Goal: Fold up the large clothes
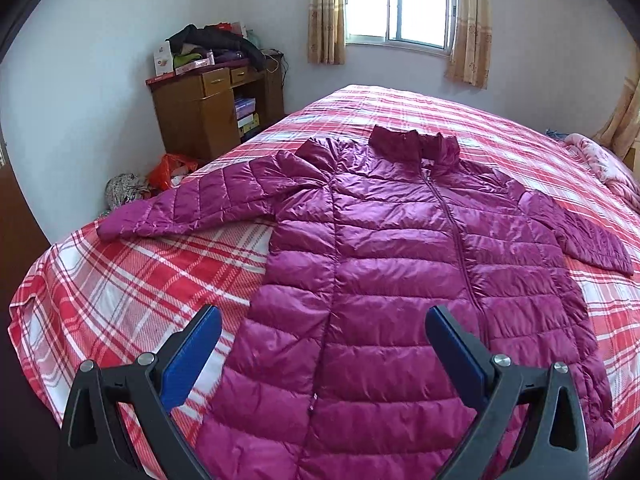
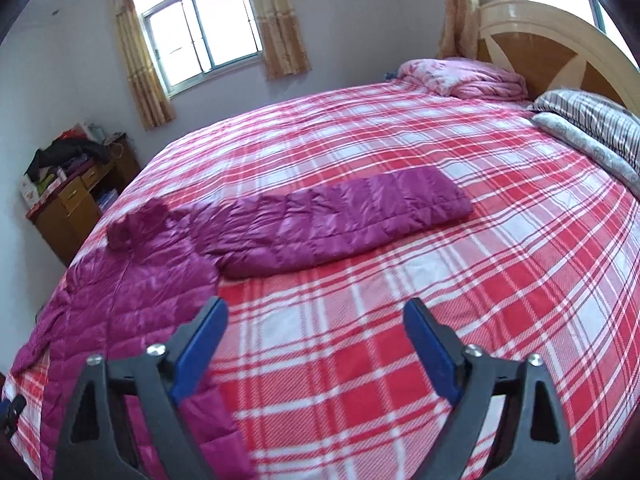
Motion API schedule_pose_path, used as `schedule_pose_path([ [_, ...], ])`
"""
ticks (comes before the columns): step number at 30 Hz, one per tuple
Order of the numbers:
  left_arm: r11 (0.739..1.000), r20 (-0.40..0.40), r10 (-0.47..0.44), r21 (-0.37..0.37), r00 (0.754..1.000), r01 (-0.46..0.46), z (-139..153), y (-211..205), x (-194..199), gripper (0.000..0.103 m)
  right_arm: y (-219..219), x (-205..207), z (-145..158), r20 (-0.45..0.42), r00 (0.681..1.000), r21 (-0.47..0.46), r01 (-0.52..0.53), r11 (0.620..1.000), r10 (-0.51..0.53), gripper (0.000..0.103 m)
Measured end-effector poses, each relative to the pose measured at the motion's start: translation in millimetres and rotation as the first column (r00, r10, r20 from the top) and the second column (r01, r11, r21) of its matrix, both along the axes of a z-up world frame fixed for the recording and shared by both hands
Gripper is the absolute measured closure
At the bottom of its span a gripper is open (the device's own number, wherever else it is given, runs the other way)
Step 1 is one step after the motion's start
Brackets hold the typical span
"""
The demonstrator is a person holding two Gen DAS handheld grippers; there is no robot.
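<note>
One magenta puffer jacket lies flat, zipped, both sleeves out, on the red plaid bed. Two hand-held grippers tilt downward: the left hand-held gripper hangs spread over the jacket's lower half, the right hand-held gripper spread over bare bedspread beside it, pinching nothing. A cluttered wooden cabinet stands by the wall; pillows sit at the headboard.

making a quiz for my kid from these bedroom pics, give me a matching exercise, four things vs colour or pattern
Things:
1. puffer jacket
2. bed cover
3. gripper pads
4. cabinet

Colours:
A. brown wood
B. blue
C. magenta
D. red and white plaid

Pairs: 1-C, 2-D, 3-B, 4-A
</note>
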State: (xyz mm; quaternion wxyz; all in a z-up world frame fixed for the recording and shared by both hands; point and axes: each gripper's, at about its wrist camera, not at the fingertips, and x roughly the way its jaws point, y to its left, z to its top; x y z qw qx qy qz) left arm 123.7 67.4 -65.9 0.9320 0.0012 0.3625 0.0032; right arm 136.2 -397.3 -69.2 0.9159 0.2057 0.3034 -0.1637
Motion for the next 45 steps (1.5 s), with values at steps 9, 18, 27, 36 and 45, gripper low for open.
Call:
schedule_pose_path([
  [9,0.997,0.010,0.070,0.028,0.998,-0.070,-0.6,8.0,85.3,0.001,-157.0,30.4,-33.7,-0.007,0.931,0.260,0.355,0.898,-0.365,0.025],
  [18,0.992,0.051,0.124,-0.001,0.991,-0.124,-20.6,0.8,142.0,0.001,-185.1,86.6,-69.4,-0.102,0.915,0.335,0.400,0.853,-0.390,0.025],
  [27,0.990,-0.019,0.137,0.046,0.990,-0.136,-63.9,11.1,161.1,0.001,-177.1,98.5,-80.4,-0.173,0.896,0.176,0.437,0.882,-0.409,0.071],
  [36,0.996,-0.030,0.077,0.034,0.997,-0.076,-66.3,7.2,153.4,0.001,-121.6,115.9,-22.4,-0.086,0.959,-0.082,0.263,0.961,-0.270,0.091],
  [45,0.995,0.038,0.023,0.101,0.999,-0.027,-39.3,26.0,125.7,0.001,48.3,150.1,64.1,0.045,0.981,-0.233,-0.172,0.957,0.187,0.091],
])
